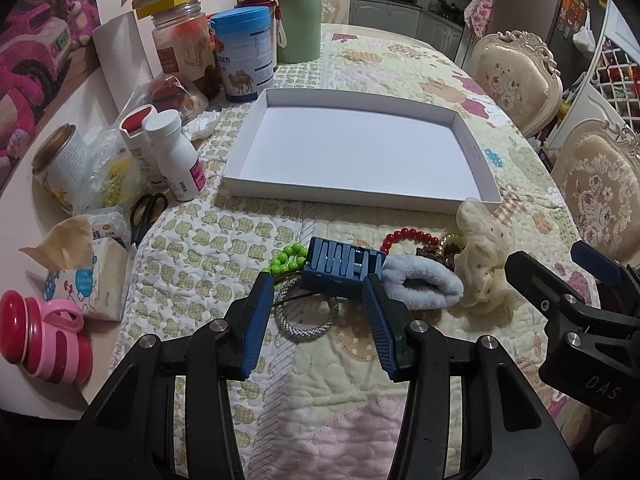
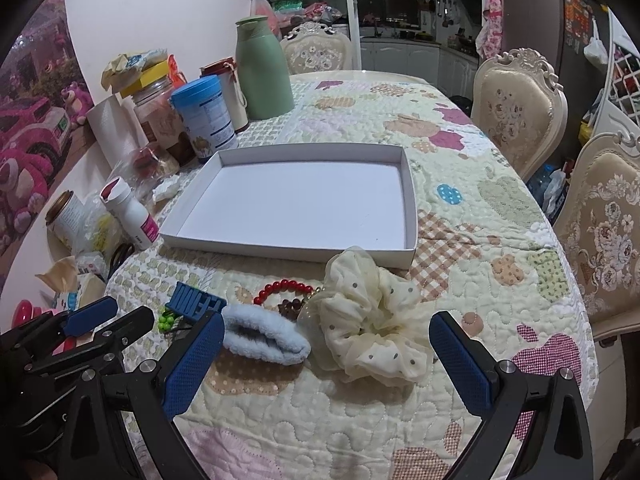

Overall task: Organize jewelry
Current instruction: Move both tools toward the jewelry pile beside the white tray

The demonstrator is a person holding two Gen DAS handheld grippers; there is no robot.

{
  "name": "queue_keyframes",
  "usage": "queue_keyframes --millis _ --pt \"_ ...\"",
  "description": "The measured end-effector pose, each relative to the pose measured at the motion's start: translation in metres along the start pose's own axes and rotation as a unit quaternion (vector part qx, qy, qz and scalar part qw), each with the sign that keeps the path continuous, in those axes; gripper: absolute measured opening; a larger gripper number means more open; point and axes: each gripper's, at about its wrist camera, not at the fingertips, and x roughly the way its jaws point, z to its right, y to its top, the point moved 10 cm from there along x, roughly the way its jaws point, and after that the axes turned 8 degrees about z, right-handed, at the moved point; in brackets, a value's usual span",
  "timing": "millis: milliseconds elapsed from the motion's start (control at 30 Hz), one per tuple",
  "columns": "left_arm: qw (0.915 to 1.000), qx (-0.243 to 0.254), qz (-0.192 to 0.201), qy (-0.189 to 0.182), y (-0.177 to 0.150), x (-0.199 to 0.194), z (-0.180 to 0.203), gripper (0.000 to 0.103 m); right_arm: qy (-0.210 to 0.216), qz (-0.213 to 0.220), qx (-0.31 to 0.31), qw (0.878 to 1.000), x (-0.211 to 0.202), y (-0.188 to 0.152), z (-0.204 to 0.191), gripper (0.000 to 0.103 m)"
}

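Left gripper (image 1: 318,292) is hovering low over the quilted tablecloth (image 1: 328,364), jaws spread fairly wide, gripping nothing; a grey braided bracelet (image 1: 306,320) is lying on the cloth between its fingers. Just beyond the tips a blue hair clip (image 1: 342,268) is sitting, with a green bead bracelet (image 1: 286,260) touching its left side. Right gripper (image 2: 326,350) is also hanging wide open and holding nothing, its fingers flanking a cream dotted scrunchie (image 2: 368,320). A light blue fluffy band (image 2: 266,336) is lying just beside the scrunchie, near the left finger. A red bead bracelet (image 2: 282,286) and some dark brown beads (image 2: 292,306) are lying behind them, touching the scrunchie. All the jewelry is bunched on the cloth just in front of the white tray (image 2: 288,250), none in it. Bottles and cans are crowding the table's left edge.
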Motion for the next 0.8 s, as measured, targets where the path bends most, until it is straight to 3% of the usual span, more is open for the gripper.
queue_keyframes --millis 800 --pt "0.9999 -0.003 0.003 -0.013 -0.006 -0.017 0.000 0.046 0.005 0.010 -0.012 1.000 -0.018 0.000 -0.008 0.102"
